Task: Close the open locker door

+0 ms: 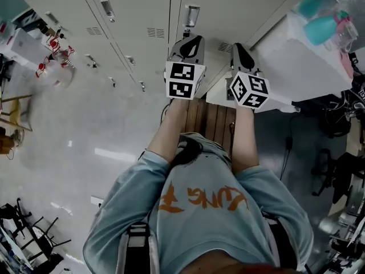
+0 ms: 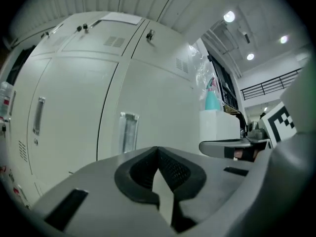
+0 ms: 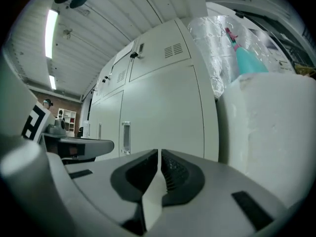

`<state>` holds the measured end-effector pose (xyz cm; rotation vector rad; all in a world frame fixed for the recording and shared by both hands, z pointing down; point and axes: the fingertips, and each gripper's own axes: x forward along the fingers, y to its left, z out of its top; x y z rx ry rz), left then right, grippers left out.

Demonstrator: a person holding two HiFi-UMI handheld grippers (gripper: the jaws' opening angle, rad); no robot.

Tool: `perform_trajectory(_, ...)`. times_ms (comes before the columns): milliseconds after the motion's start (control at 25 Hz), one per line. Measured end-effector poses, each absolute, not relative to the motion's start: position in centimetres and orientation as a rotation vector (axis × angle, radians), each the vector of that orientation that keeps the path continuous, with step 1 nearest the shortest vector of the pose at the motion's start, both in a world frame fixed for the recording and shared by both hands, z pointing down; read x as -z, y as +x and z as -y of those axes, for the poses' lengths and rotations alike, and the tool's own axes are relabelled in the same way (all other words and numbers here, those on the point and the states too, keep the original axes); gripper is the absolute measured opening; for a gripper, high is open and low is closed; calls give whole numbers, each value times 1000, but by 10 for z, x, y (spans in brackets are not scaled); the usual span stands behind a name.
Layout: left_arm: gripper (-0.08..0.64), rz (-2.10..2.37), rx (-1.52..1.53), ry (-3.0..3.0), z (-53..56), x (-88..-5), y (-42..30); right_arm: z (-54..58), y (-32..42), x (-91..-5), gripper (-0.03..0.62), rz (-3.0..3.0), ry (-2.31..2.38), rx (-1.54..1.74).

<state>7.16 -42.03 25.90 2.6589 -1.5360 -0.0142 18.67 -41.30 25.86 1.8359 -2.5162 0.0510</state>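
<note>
A row of pale grey lockers (image 1: 142, 21) stands in front of me, and every door I can see lies flush with its frame. The nearest door (image 2: 148, 107) carries a recessed handle (image 2: 128, 131), the same handle (image 3: 126, 136) showing in the right gripper view. My left gripper (image 1: 190, 43) is held just short of that door, shut with nothing between its jaws (image 2: 158, 151). My right gripper (image 1: 238, 51) hovers beside it to the right, also shut and empty (image 3: 159, 154). Neither gripper touches the door.
A large white foam box (image 1: 311, 59) stands right of the lockers with a teal bottle (image 1: 320, 28) on it. Wooden slats (image 1: 212, 120) lie below my arms. Clutter (image 1: 54, 61) sits on the floor at the left, and cables and chairs (image 1: 336, 170) at the right.
</note>
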Motion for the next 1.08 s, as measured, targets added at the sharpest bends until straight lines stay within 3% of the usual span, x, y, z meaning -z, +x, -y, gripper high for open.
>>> perform_trajectory(240,18,1606,65,2723,389,-215,79,384,202,-229,40,2554,1826,-3)
perform_trajectory(1080,18,1667,14,2704,371,-219,83,359,213,-220,40,2611,1806,51)
